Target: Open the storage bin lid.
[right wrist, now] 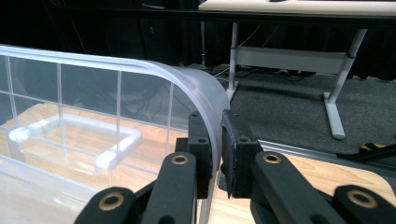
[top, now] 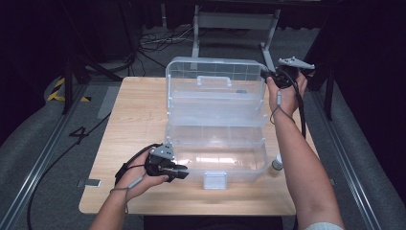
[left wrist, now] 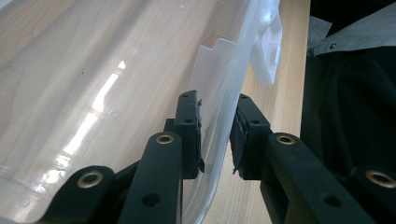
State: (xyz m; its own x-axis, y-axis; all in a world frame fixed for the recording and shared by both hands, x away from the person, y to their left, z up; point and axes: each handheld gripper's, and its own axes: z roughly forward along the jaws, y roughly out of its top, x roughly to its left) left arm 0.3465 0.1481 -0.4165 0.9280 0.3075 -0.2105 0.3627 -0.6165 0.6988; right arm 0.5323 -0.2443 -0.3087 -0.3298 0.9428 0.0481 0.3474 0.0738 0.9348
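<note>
Both tongs grip the clear plastic box mid-table: left tongs clamp its front wall, right tongs its raised lid's corner. Light, slippery, flexing; thin edges suit pinching.

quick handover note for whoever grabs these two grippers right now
Left gripper: fingers straddle the front wall of the clear box near its left corner, one inside and one outside; a sliver of gap shows at the outer one, so a firm grip is uncertain.
Right gripper: shut on the right edge of the raised lid.
White latch hangs at the box front. A small bottle stands at the box's right.
Done: the box is open.
Left, probably: swing the lid whichever way is wanted, steadying the base.
</note>
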